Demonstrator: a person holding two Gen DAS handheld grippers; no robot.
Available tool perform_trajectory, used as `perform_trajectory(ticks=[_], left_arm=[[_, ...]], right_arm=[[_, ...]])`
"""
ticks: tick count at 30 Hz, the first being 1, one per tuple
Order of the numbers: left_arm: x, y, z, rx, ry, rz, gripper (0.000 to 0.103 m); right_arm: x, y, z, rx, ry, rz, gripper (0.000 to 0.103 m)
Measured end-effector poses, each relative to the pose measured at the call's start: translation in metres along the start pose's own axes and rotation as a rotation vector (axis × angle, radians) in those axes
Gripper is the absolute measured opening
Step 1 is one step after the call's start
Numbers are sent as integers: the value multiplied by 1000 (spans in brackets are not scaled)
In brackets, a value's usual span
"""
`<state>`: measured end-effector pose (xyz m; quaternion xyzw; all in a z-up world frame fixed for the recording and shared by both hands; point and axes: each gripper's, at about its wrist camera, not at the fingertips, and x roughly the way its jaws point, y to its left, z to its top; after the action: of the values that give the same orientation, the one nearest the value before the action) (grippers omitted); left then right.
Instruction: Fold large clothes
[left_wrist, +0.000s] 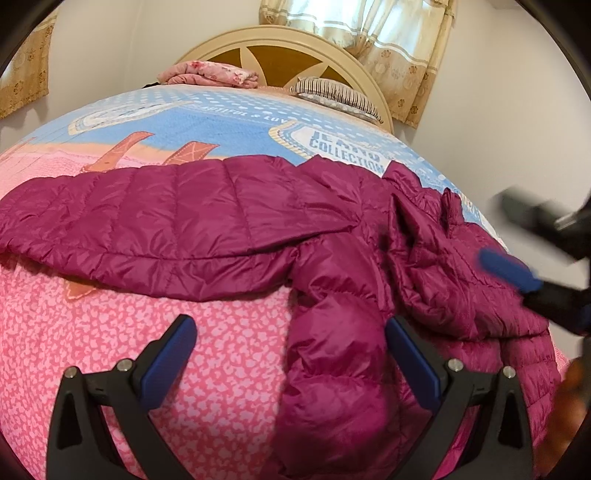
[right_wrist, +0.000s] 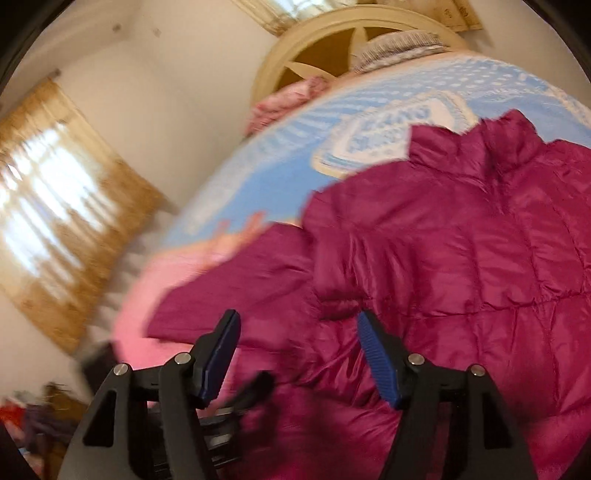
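A magenta quilted puffer jacket (left_wrist: 221, 214) lies spread across the bed, with one sleeve (left_wrist: 332, 369) running toward the camera and the collar end bunched at the right. My left gripper (left_wrist: 291, 343) stands wide open just above the bed, the sleeve lying by its right finger with neither pad pressing on it. In the right wrist view the jacket (right_wrist: 461, 258) fills the right half. My right gripper (right_wrist: 299, 332) hovers open over its near edge with nothing between the pads. From the left wrist view, the right gripper (left_wrist: 495, 229) shows blurred above the bunched collar end.
The bed sheet (left_wrist: 110, 332) is pink near me and blue farther off. A folded pink blanket (left_wrist: 210, 74) and a striped pillow (left_wrist: 332, 92) rest against the cream headboard (left_wrist: 288, 40). Curtains (right_wrist: 55, 206) hang on the wall beyond the bed's left edge.
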<state>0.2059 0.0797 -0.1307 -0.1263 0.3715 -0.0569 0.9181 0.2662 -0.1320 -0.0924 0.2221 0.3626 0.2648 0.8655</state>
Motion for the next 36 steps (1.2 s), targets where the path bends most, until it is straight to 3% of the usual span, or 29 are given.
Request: perform_trajectory(ticks=[2, 3, 4, 6, 11, 14, 20, 22, 24, 26, 28, 30, 33, 36], left_arm=[[0, 0, 0, 0, 0, 0, 103], [0, 0, 0, 2, 1, 2, 103], [1, -1, 0, 4, 2, 5, 103], [2, -1, 0, 8, 4, 10, 103], [2, -1, -1, 12, 8, 15, 103], [6, -3, 0, 14, 20, 21, 103], [6, -11, 1, 48, 26, 59, 103], [3, -17, 6, 74, 45, 60, 103], [-4, -25, 14, 95, 34, 75, 103], [-14, -35, 26, 104, -6, 71, 103], [-17, -47, 38, 110, -30, 54, 103], [-9, -64, 48, 118, -43, 64, 103], [14, -80, 53, 147, -34, 126, 103], [43, -79, 52, 130, 27, 225, 103]], right_arm=[[-22, 2, 1, -25, -87, -37, 67], [-27, 2, 2, -47, -105, -124, 66], [-27, 1, 0, -78, -91, -215, 47], [-10, -2, -5, -115, -9, -307, 15], [39, 4, -30, -132, 106, -282, 15], [66, -4, -36, -119, 144, -329, 15], [50, -15, -21, -26, 162, -240, 15], [17, -6, -6, -44, 52, -195, 15], [-22, -3, 12, -103, -62, -274, 15], [-49, -15, 32, -130, -143, -435, 15], [-63, -47, 52, -95, -169, -591, 15], [-70, -89, 61, -16, -163, -677, 15], [-80, -143, 56, 108, -142, -742, 15], [-87, -182, 34, 234, -129, -730, 15]])
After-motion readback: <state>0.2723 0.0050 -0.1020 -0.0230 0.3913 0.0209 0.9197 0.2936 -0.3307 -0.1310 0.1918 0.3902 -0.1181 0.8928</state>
